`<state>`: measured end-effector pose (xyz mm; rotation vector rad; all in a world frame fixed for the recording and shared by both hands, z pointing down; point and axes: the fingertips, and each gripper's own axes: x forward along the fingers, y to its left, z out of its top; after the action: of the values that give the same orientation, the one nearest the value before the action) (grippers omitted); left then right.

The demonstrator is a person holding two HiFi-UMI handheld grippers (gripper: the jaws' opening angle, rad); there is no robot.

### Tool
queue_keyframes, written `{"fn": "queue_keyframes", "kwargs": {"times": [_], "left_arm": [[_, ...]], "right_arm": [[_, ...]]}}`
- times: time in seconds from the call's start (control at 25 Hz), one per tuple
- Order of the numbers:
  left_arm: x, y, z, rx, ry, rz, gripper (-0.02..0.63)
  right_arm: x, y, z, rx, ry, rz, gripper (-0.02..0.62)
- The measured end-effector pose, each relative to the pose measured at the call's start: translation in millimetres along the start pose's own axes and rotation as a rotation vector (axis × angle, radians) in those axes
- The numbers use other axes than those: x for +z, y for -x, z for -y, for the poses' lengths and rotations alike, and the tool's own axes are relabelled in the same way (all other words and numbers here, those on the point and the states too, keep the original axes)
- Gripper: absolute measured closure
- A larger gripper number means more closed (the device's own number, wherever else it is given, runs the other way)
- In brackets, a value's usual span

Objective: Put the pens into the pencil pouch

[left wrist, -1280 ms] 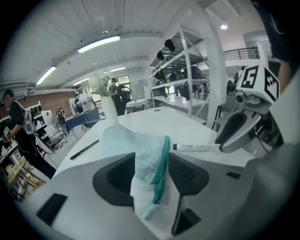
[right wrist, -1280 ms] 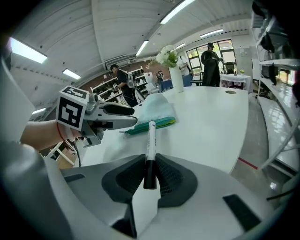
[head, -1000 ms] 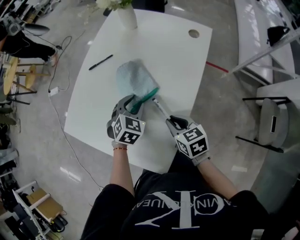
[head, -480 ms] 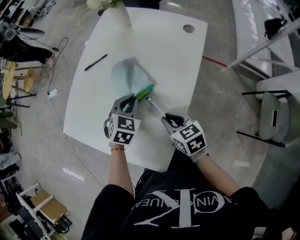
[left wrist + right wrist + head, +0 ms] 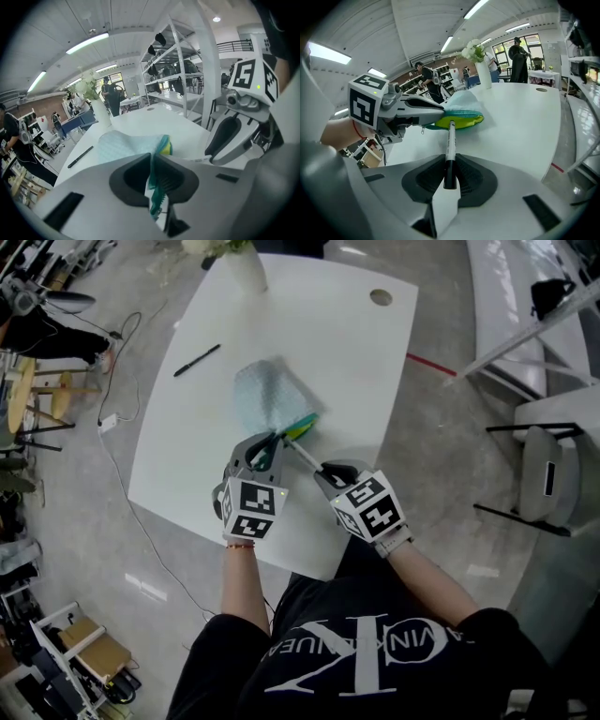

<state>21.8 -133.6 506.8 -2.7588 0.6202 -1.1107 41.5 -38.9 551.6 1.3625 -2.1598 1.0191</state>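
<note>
A light blue pencil pouch (image 5: 270,397) with a teal zip edge and yellow lining lies in the middle of the white table (image 5: 347,362). My left gripper (image 5: 267,450) has just been closing and is now shut on the pouch's teal edge (image 5: 154,187), holding the mouth (image 5: 459,123) up. My right gripper (image 5: 328,472) is shut on a white pen (image 5: 450,145) by its black end. The pen (image 5: 305,457) points at the yellow mouth, its tip right at the opening. A second, black pen (image 5: 197,360) lies on the table at the far left.
A white vase (image 5: 246,268) with flowers stands at the table's far edge, and a round hole (image 5: 381,297) is at the far right corner. A chair (image 5: 544,484) stands on the floor at the right. Cables trail on the floor at the left.
The left gripper's jaws, open around the pouch's teal edge before, have shut on it and lifted it slightly. The pen's tip has come up to the pouch's mouth.
</note>
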Motion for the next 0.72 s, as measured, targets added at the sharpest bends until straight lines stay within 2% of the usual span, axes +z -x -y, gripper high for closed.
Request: {"fn": "queue_keyframes", "kwargs": {"times": [0.2, 0.48, 0.72], "left_arm": [[5, 11, -3, 0.021, 0.075, 0.061, 0.578], [9, 16, 11, -0.003, 0.028, 0.089, 0.578], [7, 16, 31, -0.058, 0.010, 0.074, 0.578]], "right_arm": [[-4, 2, 1, -0.010, -0.010, -0.019, 0.518], [11, 0, -3, 0.001, -0.031, 0.025, 0.518], [23, -5, -1, 0.008, -0.037, 0.040, 0.518]]}}
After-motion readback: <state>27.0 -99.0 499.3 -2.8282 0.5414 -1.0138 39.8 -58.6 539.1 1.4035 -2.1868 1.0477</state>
